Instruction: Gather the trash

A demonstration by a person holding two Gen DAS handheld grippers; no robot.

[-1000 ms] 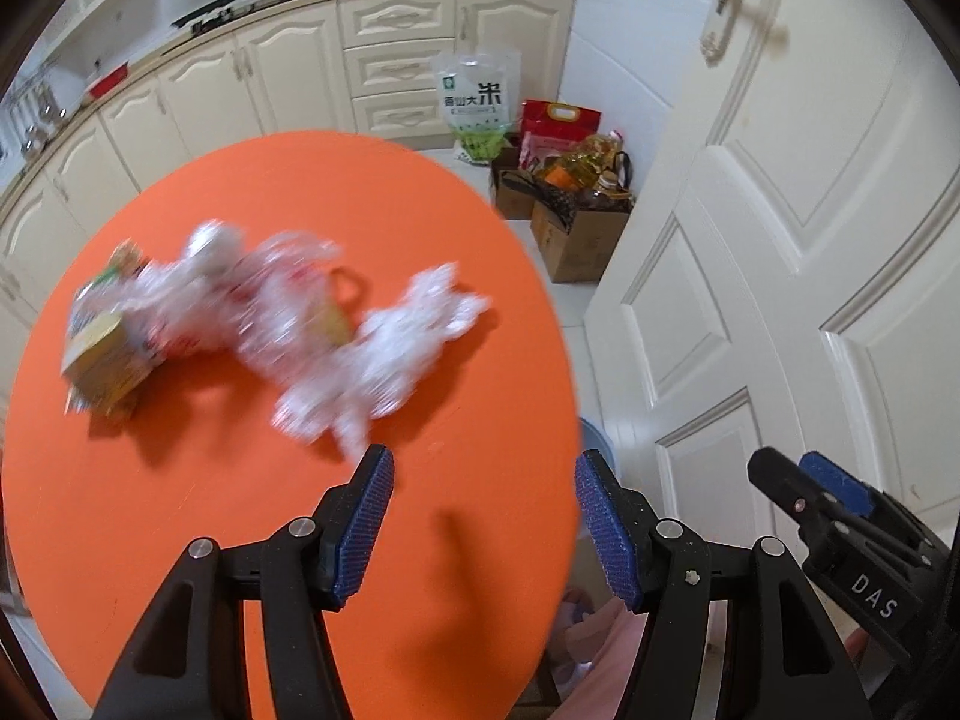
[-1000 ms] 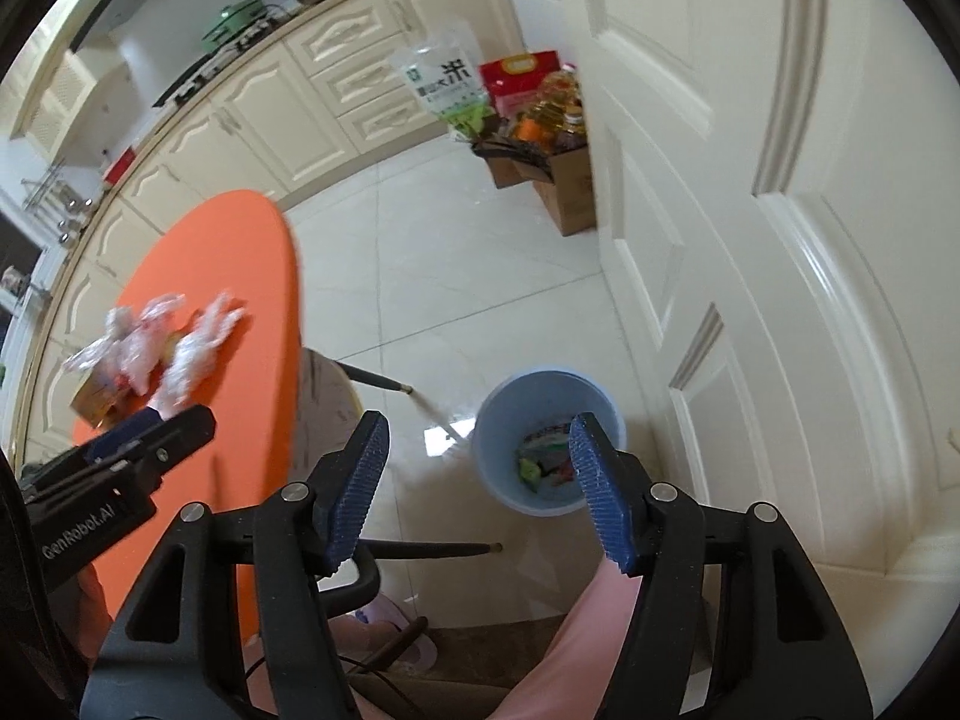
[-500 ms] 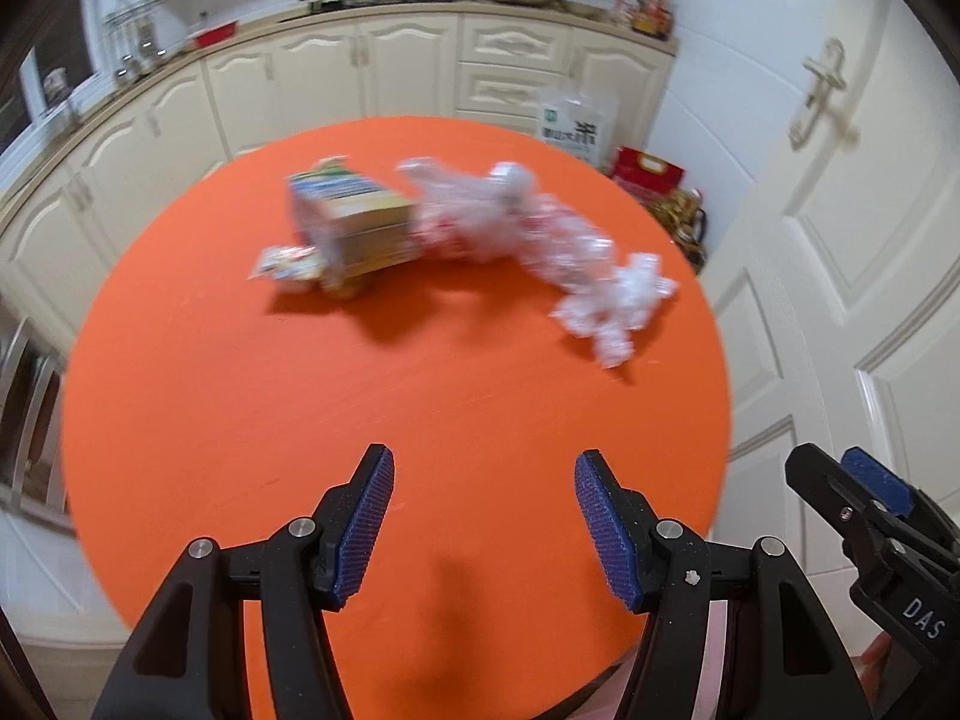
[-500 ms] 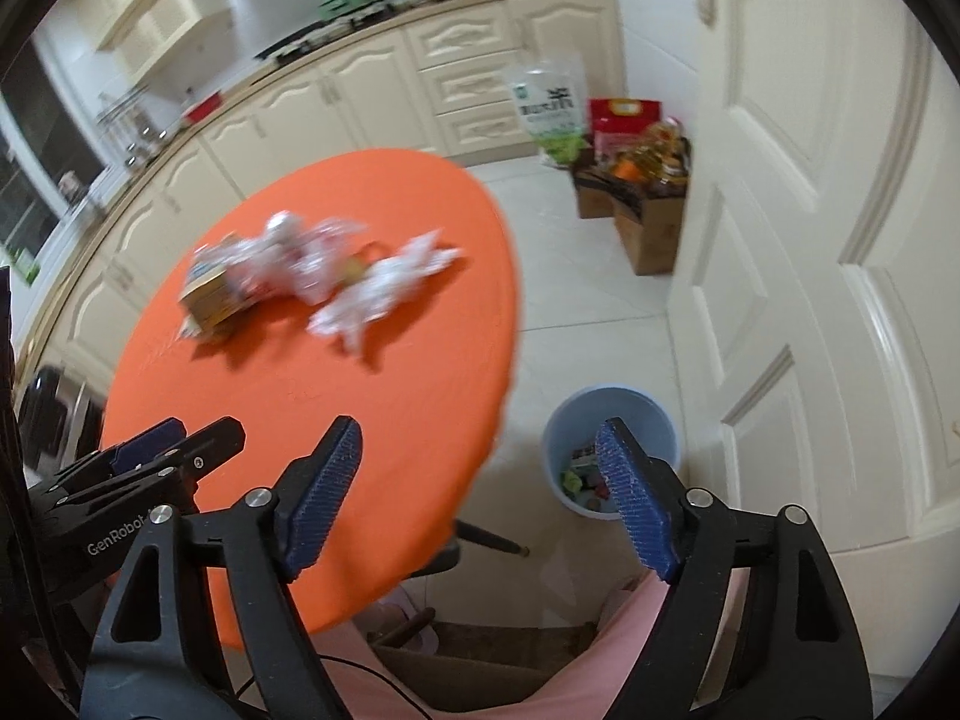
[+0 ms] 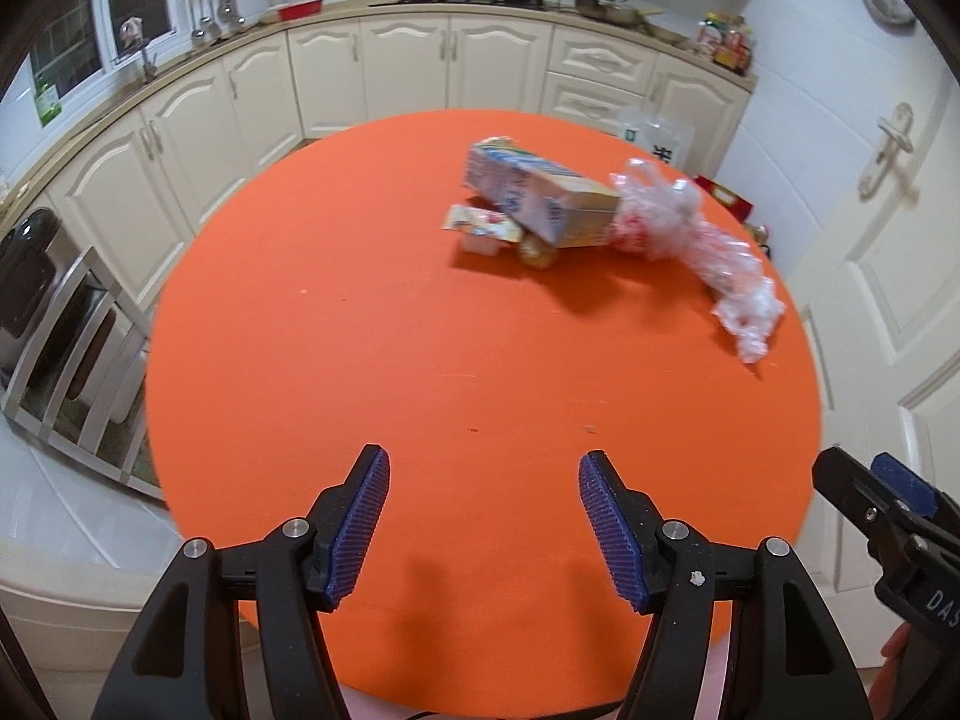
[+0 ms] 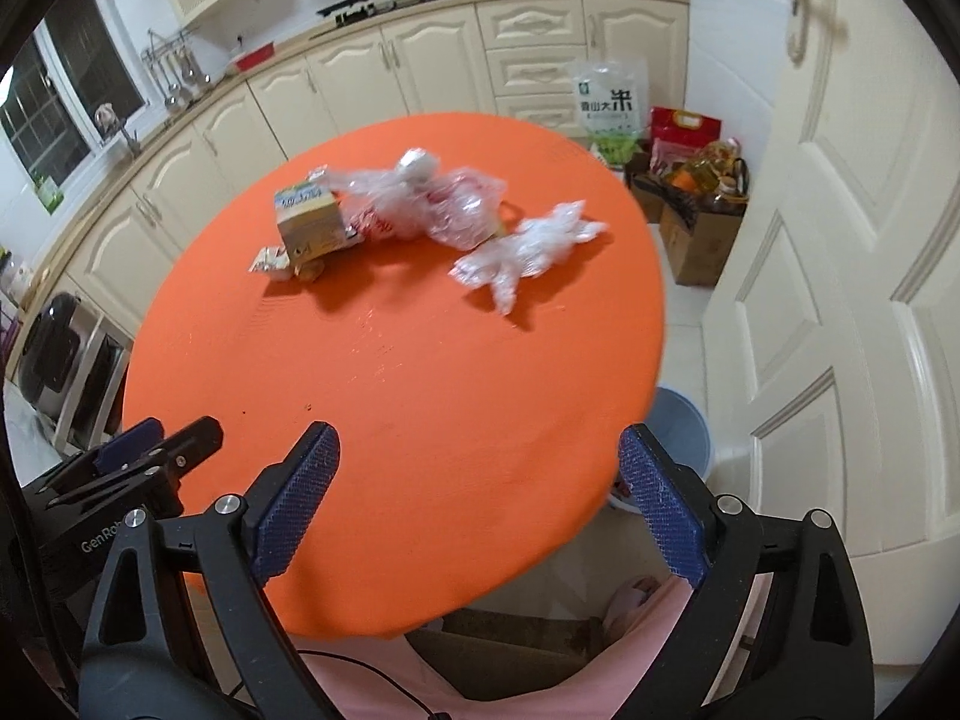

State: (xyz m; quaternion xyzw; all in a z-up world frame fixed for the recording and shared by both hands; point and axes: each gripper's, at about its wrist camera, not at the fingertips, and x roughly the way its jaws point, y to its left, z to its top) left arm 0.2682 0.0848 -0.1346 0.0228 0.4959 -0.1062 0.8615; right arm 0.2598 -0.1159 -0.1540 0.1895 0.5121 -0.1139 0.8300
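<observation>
Trash: crumpled clear plastic bags (image 6: 528, 249), printed cardboard carton (image 6: 309, 222), small wrapper (image 6: 270, 258), clustered far side of round orange bench (image 6: 390, 420). Bags light, soft, slippery: pinch bunched folds. Carton stiff: grip flat sides. Left claw (image 5: 483, 516) half open, empty; right claw (image 6: 480, 504) just widened, empty.

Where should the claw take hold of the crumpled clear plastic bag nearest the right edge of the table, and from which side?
Probably at the bunched middle of the crumpled clear plastic bag, coming from above. It lies flat and elongated on the round orange table, apart from the other trash, so fingers closing across its narrow width should gather the thin film.
</observation>
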